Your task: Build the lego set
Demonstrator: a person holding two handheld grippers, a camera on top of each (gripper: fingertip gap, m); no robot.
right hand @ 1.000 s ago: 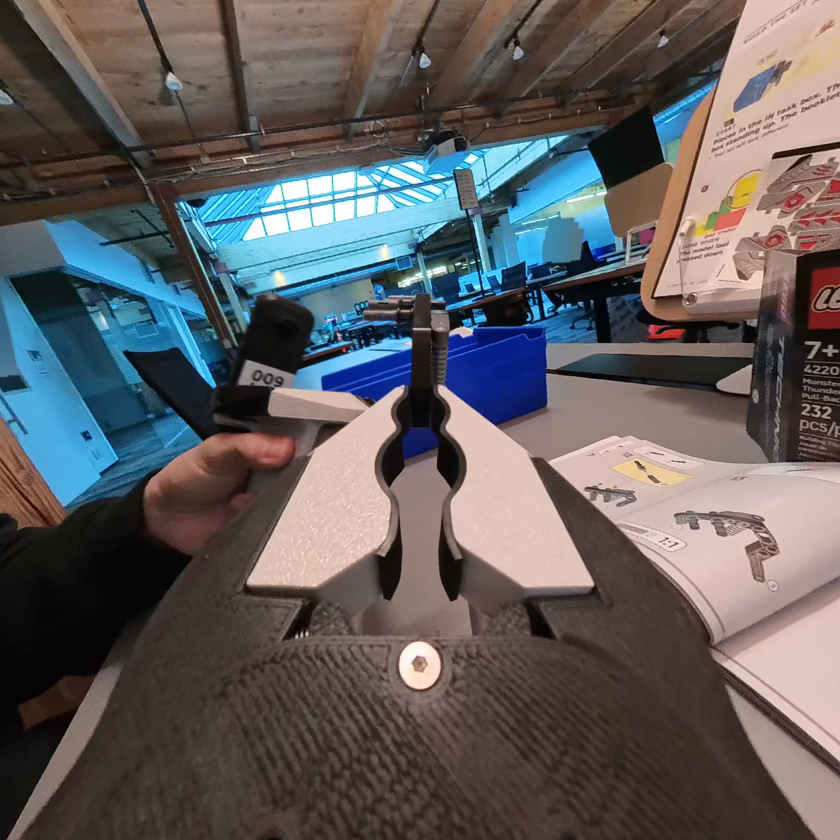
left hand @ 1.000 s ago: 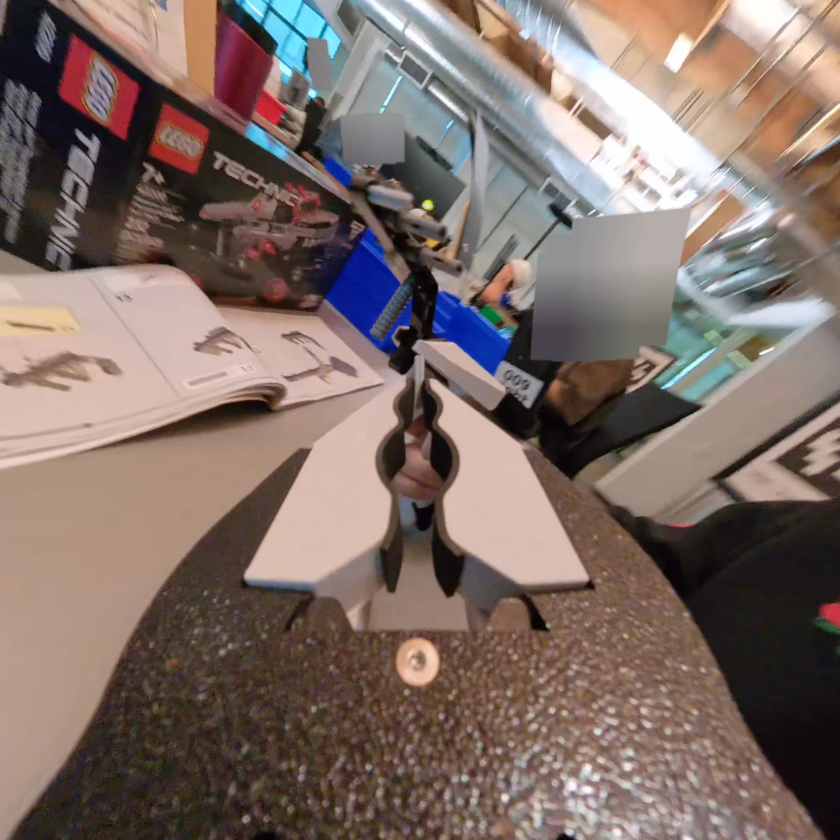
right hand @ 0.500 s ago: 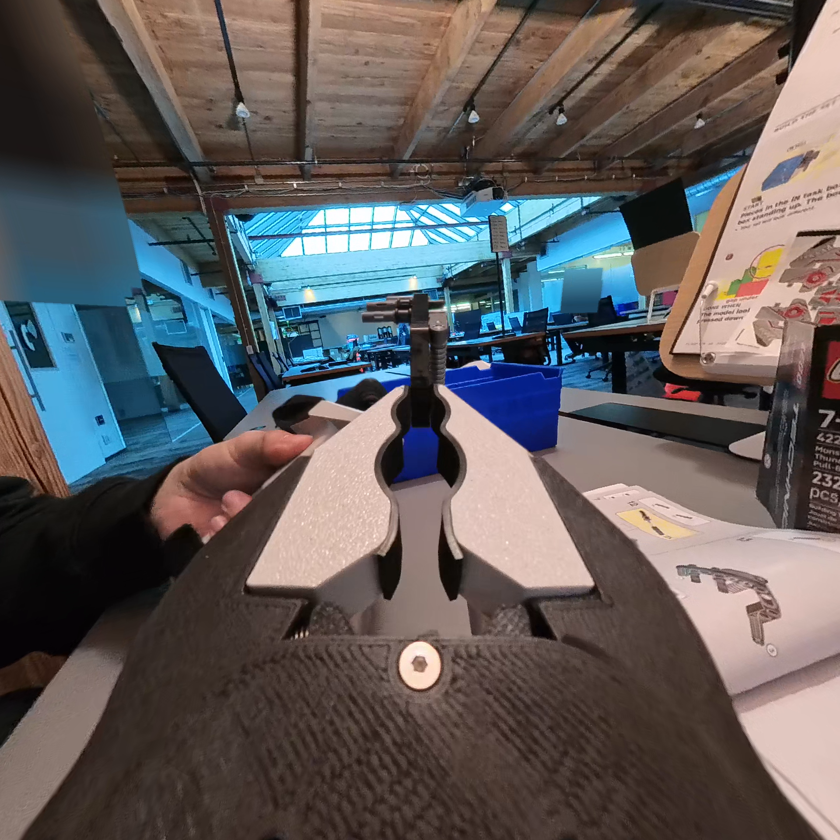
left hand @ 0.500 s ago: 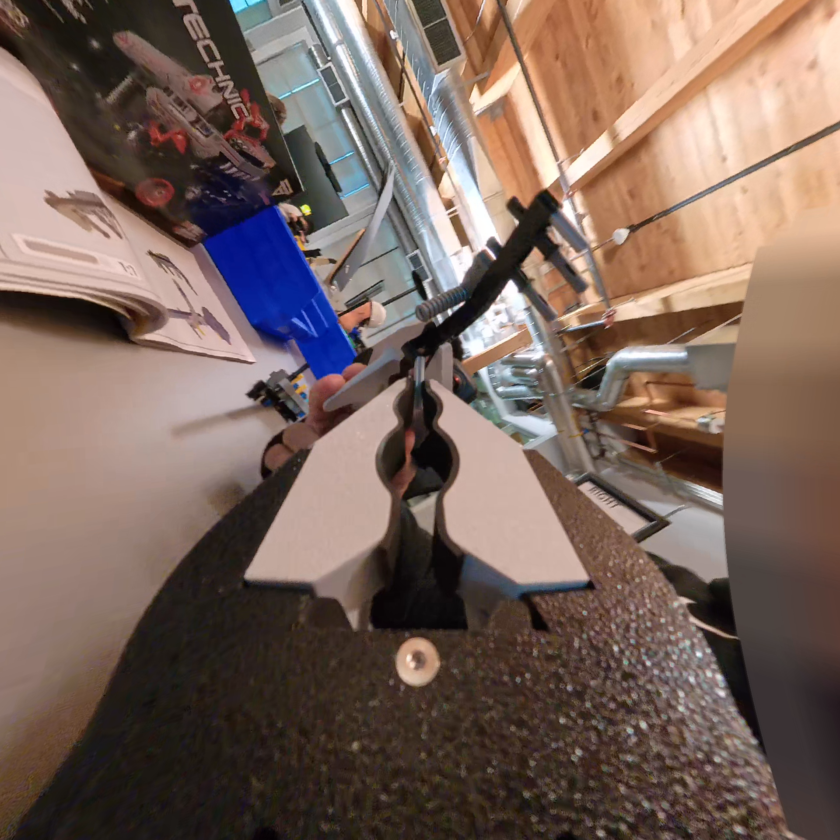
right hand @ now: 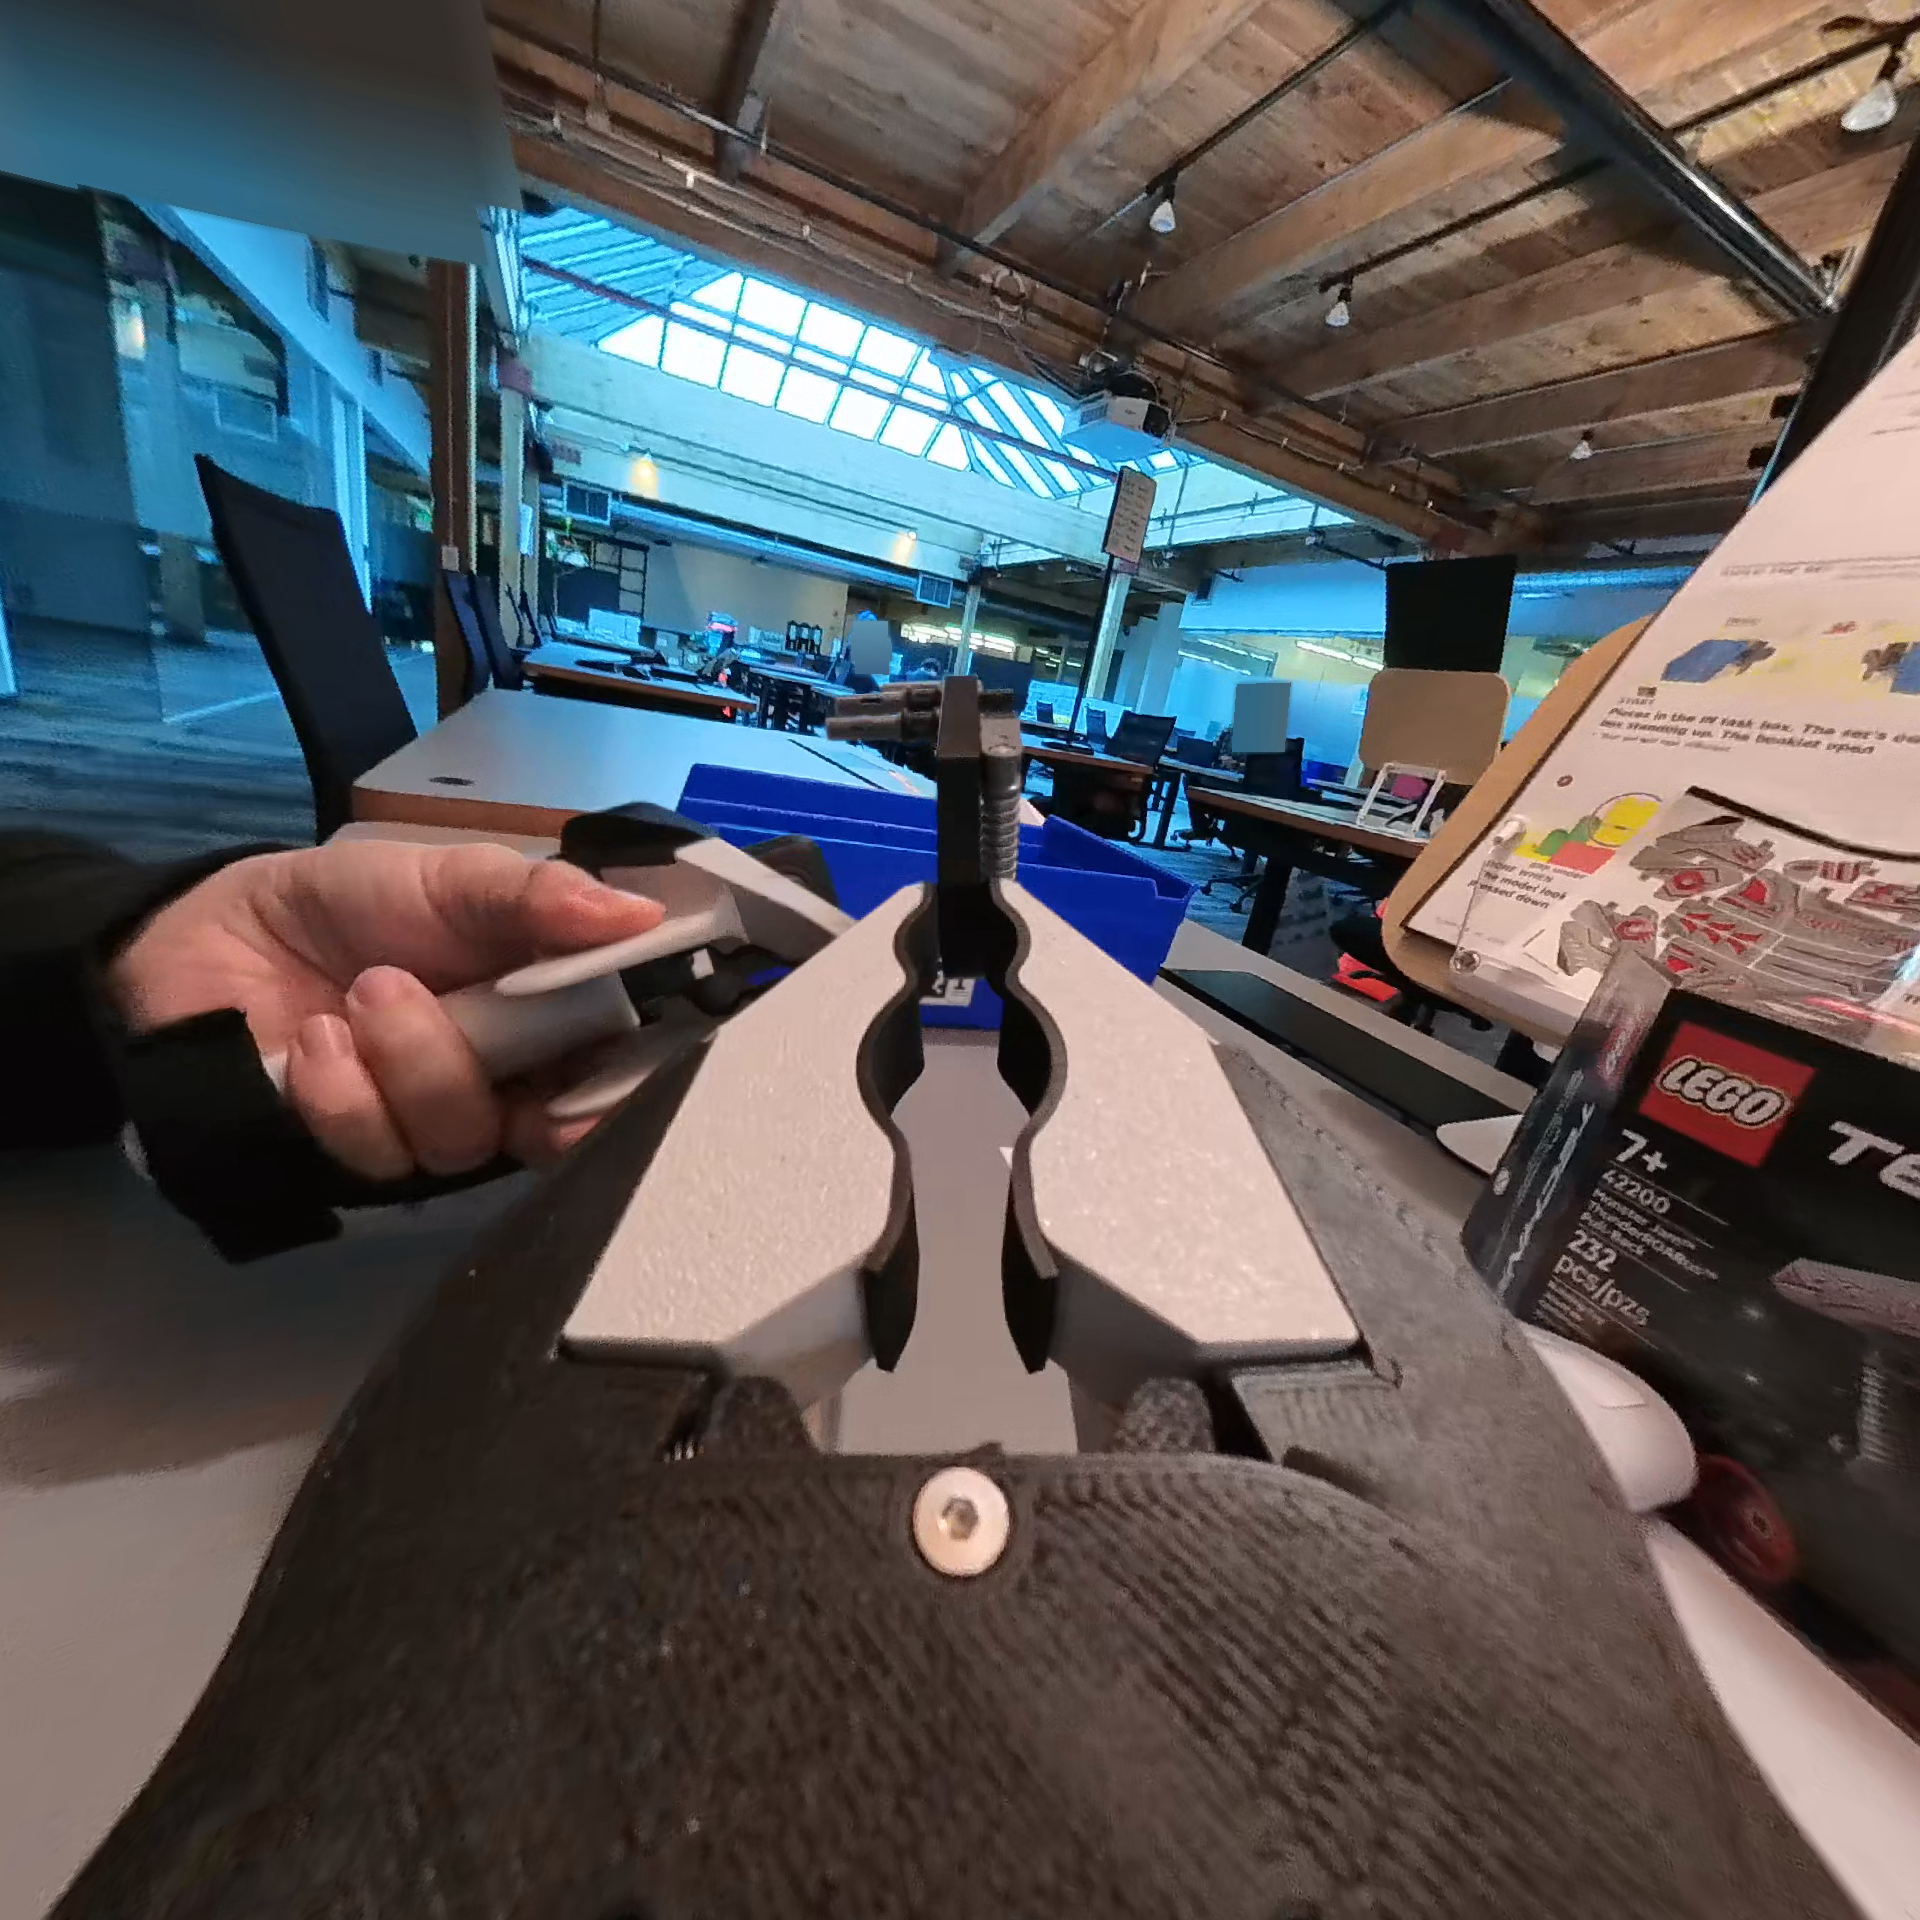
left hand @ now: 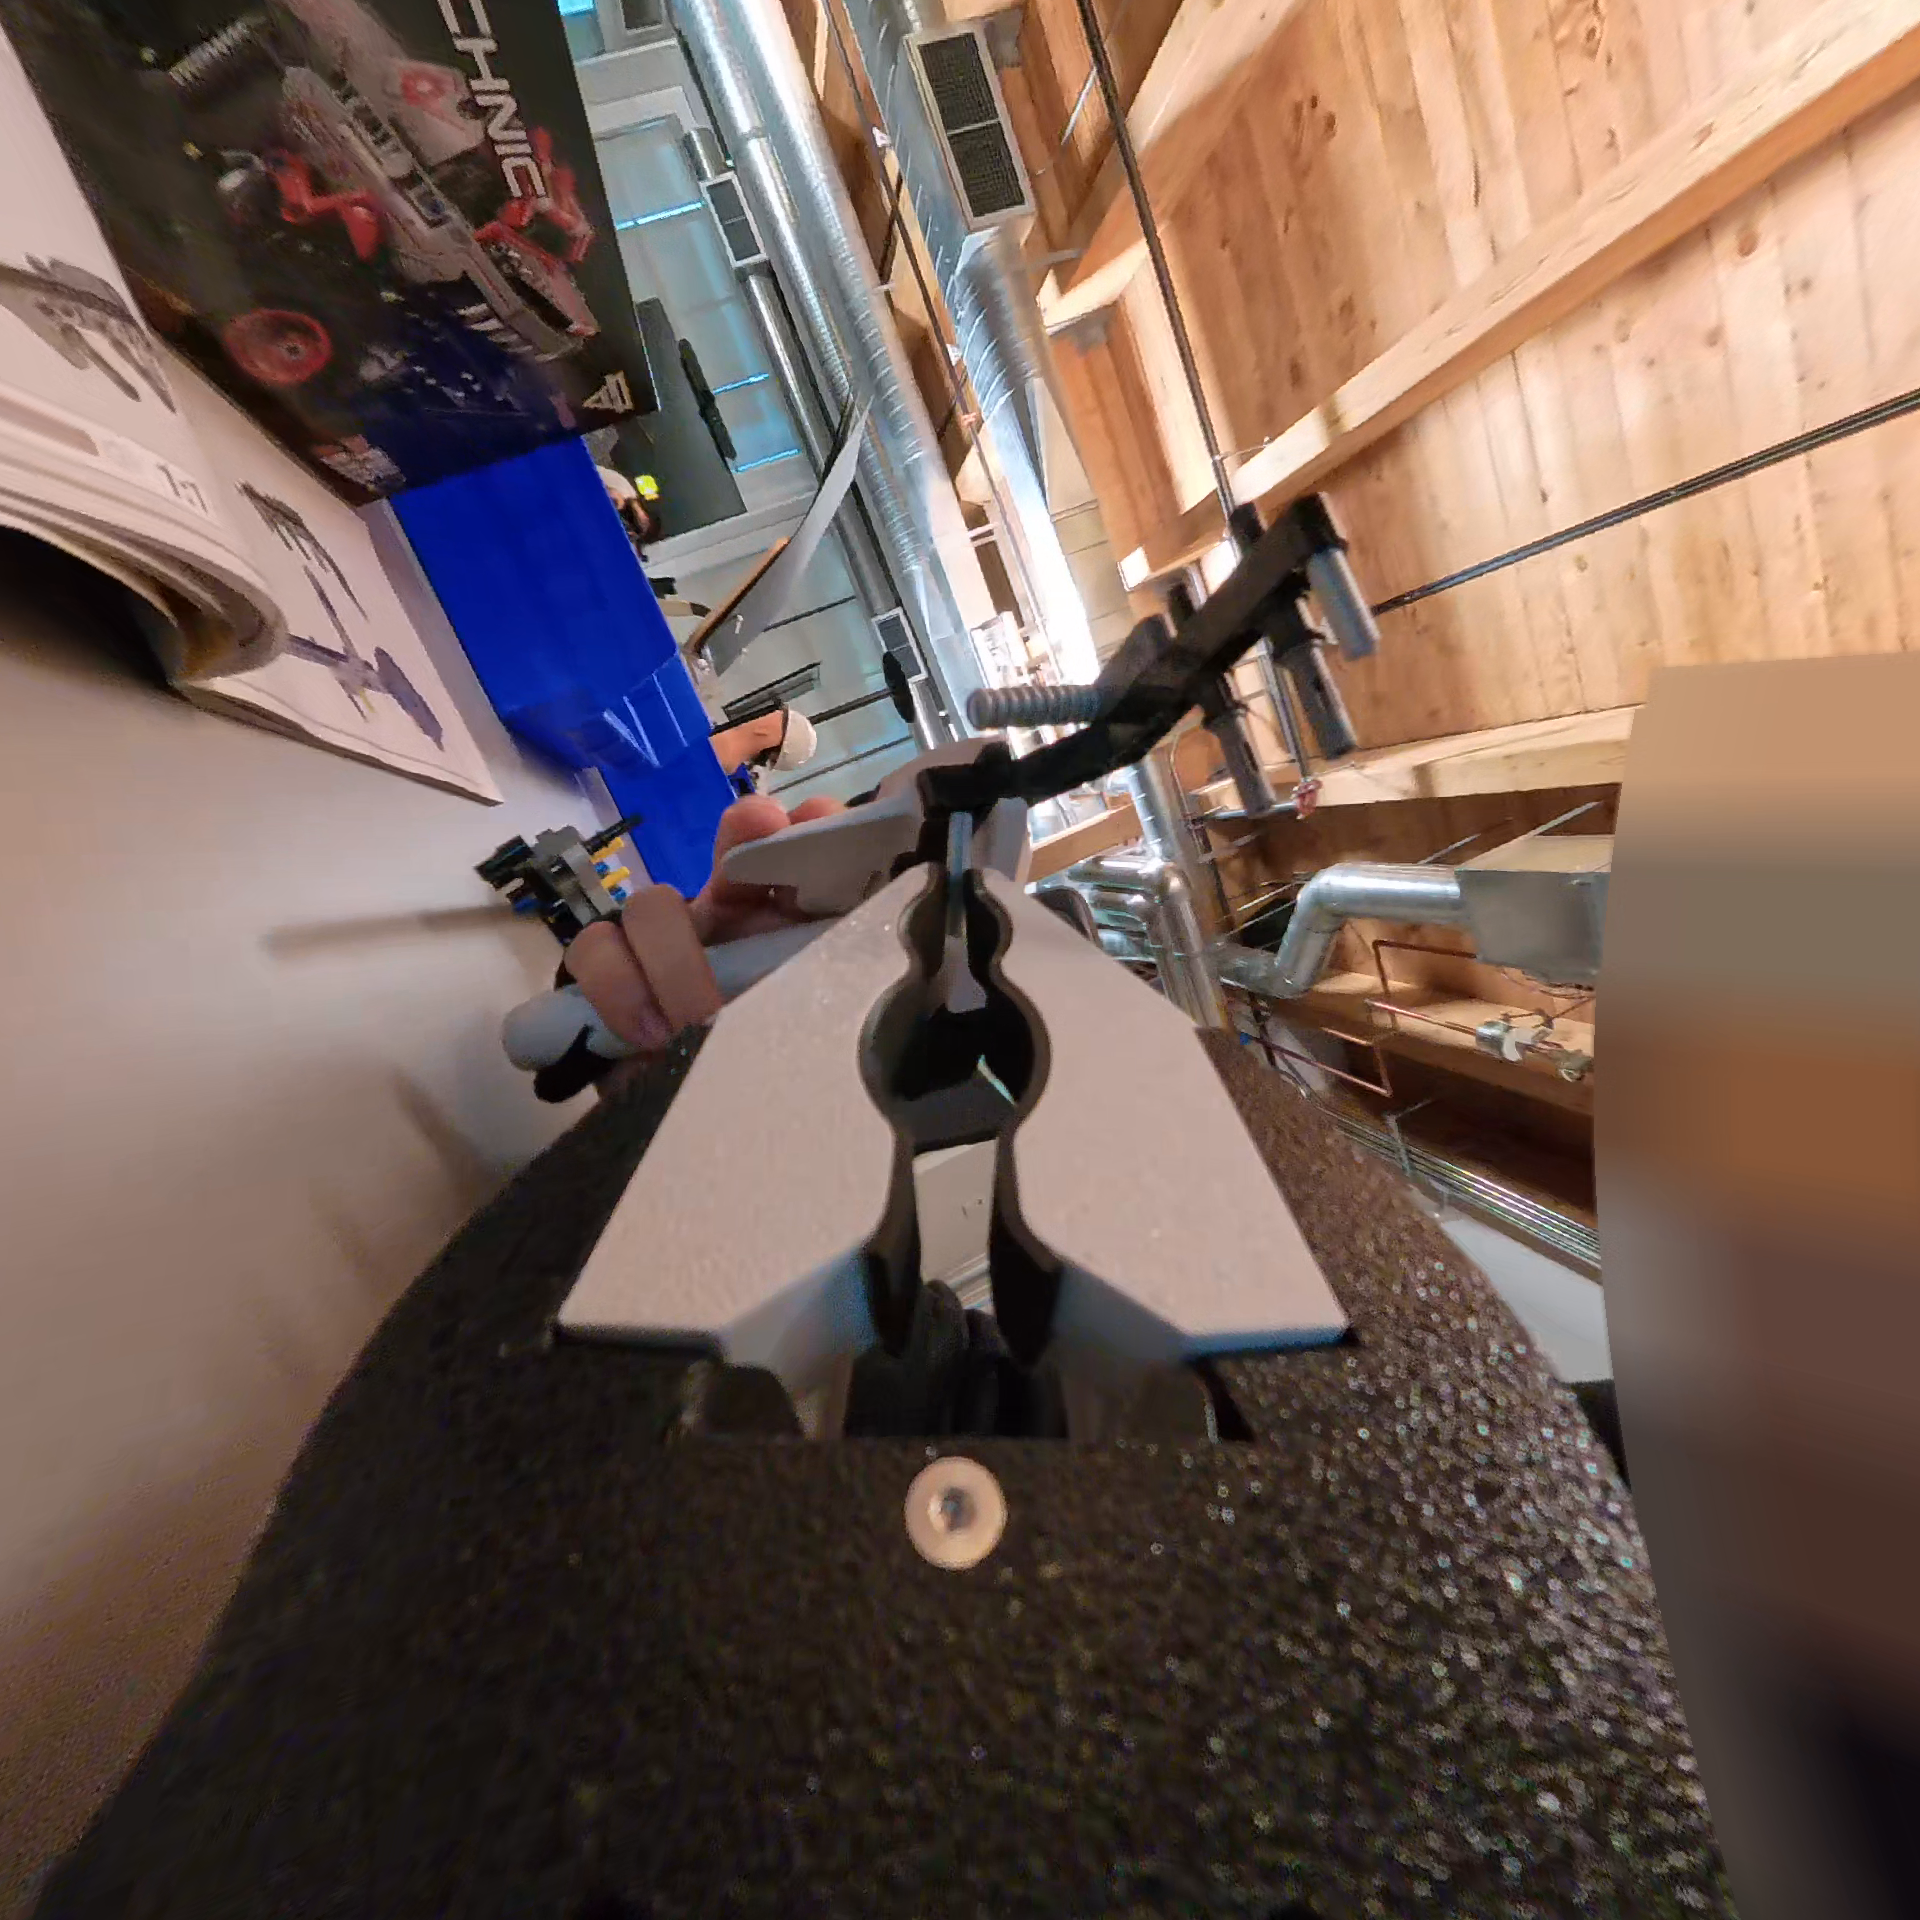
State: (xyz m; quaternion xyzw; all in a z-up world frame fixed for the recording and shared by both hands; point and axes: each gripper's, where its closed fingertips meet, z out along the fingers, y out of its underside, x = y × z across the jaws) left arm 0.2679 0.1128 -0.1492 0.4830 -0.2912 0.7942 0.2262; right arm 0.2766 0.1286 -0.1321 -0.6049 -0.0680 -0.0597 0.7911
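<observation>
My right gripper (right hand: 961, 904) is shut on a black lego assembly (right hand: 961, 800) that stands upright from its tips, with a grey spring (right hand: 1000, 821) and grey pins (right hand: 883, 712) at the top. In the left wrist view the same assembly (left hand: 1195, 665) juts up to the right from the right gripper's fingers (left hand: 821, 847). My left gripper (left hand: 961, 883) is shut on a thin grey piece (left hand: 961, 914), its tips right at the assembly's lower end. In the right wrist view the left gripper (right hand: 727, 894) comes in from the left, held by a hand (right hand: 416, 997).
A small lego sub-assembly (left hand: 566, 878) lies on the grey table (left hand: 208, 1039). An open instruction booklet (left hand: 156, 520), the lego box (right hand: 1745, 1195) and a blue bin (right hand: 862, 831) stand behind. A clipboard with a printed sheet (right hand: 1662, 779) leans at the right. Less than 4 cm separates the two grippers' tips.
The left gripper has rolled and tilted upward, so its view has turned toward the ceiling. The right gripper has shifted toward the lego box. Both stay shut, tips close together.
</observation>
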